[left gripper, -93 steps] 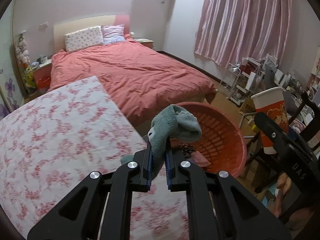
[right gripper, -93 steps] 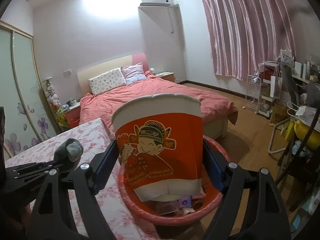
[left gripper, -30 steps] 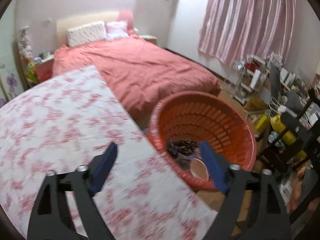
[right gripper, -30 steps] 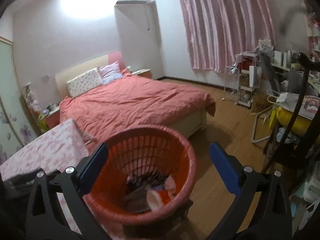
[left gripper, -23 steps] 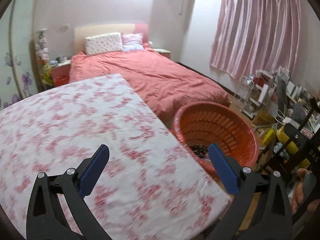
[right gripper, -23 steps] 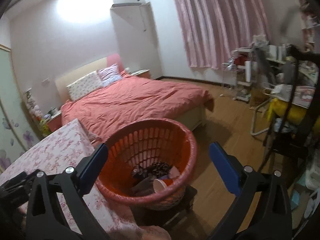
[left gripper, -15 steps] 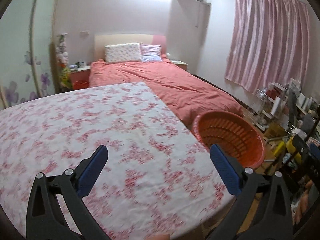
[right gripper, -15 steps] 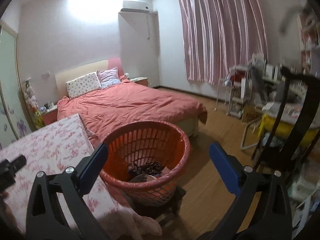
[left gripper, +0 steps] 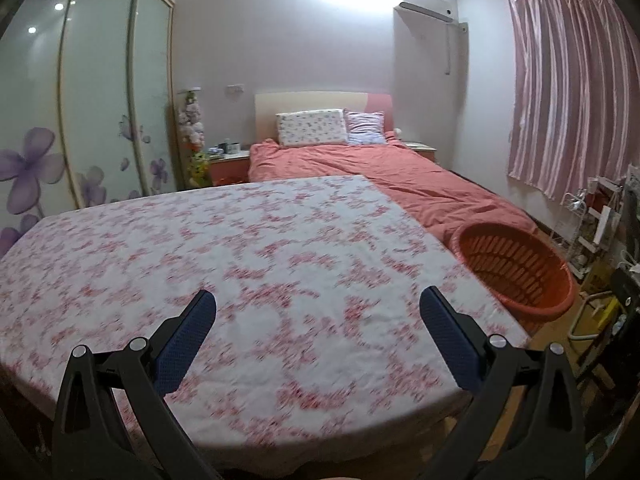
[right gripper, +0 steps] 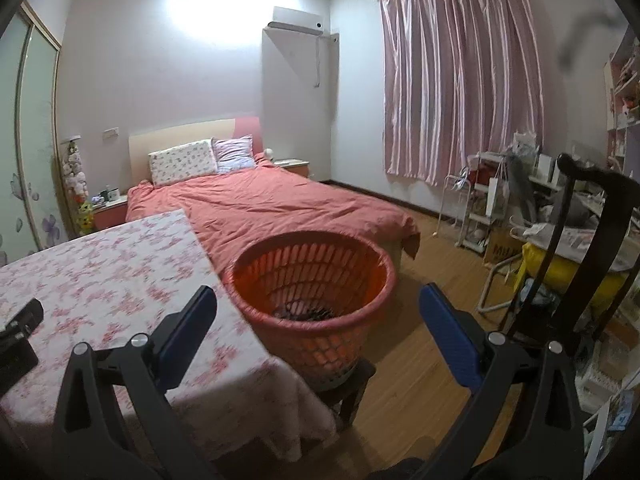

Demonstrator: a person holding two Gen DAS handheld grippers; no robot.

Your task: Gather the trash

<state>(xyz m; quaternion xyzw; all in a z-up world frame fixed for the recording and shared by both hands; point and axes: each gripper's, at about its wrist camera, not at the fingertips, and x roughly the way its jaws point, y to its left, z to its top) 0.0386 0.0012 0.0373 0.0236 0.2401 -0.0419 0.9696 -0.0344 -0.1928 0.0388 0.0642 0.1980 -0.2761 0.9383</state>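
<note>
An orange plastic basket (right gripper: pixel 316 276) stands on a dark stool beside the right edge of the table; dark trash (right gripper: pixel 304 313) shows at its bottom. It also shows in the left wrist view (left gripper: pixel 516 268). My left gripper (left gripper: pixel 318 332) is open and empty above the floral tablecloth (left gripper: pixel 240 248). My right gripper (right gripper: pixel 318 334) is open and empty, in front of the basket and held back from it. The left gripper's body shows at the left edge of the right wrist view (right gripper: pixel 18 334).
A bed with a red cover (right gripper: pixel 280 204) lies behind the table. A dark chair (right gripper: pixel 592 248) and cluttered shelves (right gripper: pixel 500 200) stand at the right. Wooden floor (right gripper: pixel 432 264) lies between bed and shelves. A wardrobe with glass doors (left gripper: pixel 80 100) is at the left.
Both grippers have let go of the sock and the paper cup, opened wide, and pulled back and up from the basket. The view now takes in more of the table and room.
</note>
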